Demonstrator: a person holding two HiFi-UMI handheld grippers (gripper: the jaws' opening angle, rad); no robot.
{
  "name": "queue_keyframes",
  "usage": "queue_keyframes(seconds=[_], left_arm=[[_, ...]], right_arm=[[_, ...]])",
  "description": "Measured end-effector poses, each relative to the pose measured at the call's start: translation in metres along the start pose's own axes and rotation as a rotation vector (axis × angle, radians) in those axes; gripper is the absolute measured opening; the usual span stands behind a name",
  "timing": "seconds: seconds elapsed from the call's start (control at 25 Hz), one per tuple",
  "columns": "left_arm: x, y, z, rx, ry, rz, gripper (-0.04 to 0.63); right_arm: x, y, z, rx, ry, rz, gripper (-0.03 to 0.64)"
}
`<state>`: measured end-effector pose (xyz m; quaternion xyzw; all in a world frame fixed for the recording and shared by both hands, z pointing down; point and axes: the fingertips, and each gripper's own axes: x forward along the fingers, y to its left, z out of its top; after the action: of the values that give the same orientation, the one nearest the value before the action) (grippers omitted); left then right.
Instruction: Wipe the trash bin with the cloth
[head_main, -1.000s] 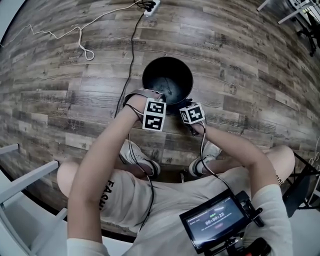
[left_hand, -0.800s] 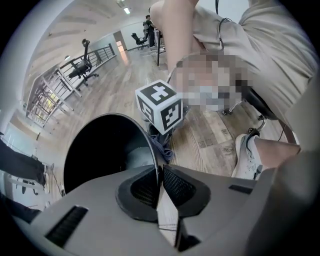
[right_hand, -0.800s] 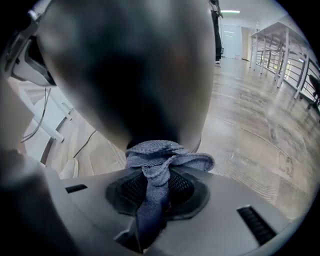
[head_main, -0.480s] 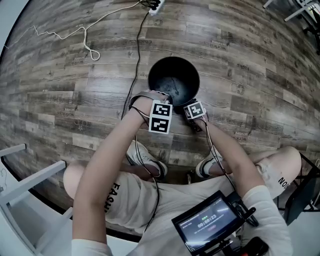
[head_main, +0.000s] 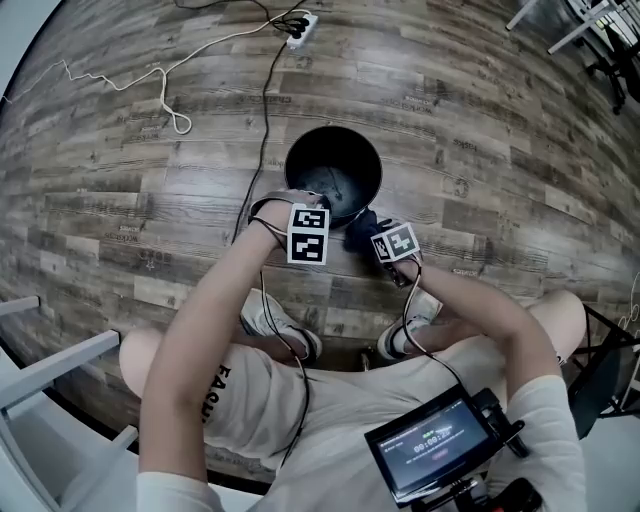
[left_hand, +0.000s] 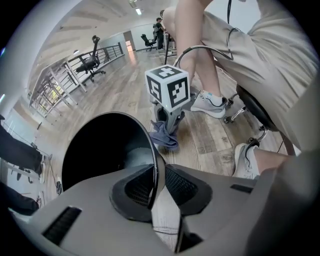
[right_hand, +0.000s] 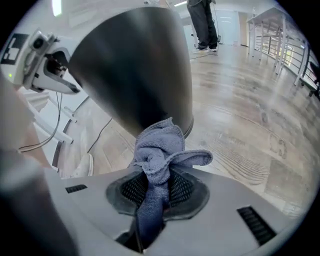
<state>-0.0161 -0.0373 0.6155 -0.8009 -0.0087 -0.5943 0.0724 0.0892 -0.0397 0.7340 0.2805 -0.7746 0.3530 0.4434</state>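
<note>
On the wooden floor (head_main: 480, 120) stood the black trash bin (head_main: 335, 150), its near rim between the jaws of the left tongs (left_hand: 159, 182), which had just been easing slightly apart, while the right tongs (right_hand: 152, 187), clamped on the bunched blue-grey cloth (right_hand: 160, 150), held it by the bin's outer wall.

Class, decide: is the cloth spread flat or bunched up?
Bunched up. The cloth sits as a crumpled wad clamped in the right gripper, by the trash bin.
</note>
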Motion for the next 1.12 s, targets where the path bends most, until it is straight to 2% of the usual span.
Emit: queue_keyframes(seconds=[0.08,0.16,0.4,0.48,0.6,0.8,0.96,1.12], left_arm=[[-0.003,-0.002,-0.002,0.000,0.000,-0.016,0.099],[-0.005,-0.002,-0.007,0.007,0.015,-0.021,0.120],[-0.003,0.007,-0.031,0.065,0.097,0.039,0.118],[-0.003,0.009,-0.033,0.082,0.105,0.056,0.087],[-0.002,0.008,-0.031,0.095,0.106,0.049,0.078],[0.000,0.000,-0.019,0.091,0.096,0.026,0.064],[0.002,-0.004,-0.010,0.110,0.082,0.018,0.054],[0.004,-0.006,-0.011,0.170,0.094,0.019,0.046]], right_arm=[[-0.019,0.006,0.005,0.026,-0.032,0.017,0.082],[-0.039,0.014,0.010,0.044,-0.067,0.040,0.083],[-0.092,0.049,0.032,-0.017,-0.168,0.075,0.082],[-0.107,0.061,0.042,-0.048,-0.199,0.071,0.081],[-0.123,0.074,0.055,-0.080,-0.228,0.062,0.081],[-0.125,0.082,0.065,-0.077,-0.220,0.055,0.081],[-0.108,0.069,0.071,-0.079,-0.202,0.022,0.082],[-0.086,0.052,0.076,-0.056,-0.190,-0.004,0.081]])
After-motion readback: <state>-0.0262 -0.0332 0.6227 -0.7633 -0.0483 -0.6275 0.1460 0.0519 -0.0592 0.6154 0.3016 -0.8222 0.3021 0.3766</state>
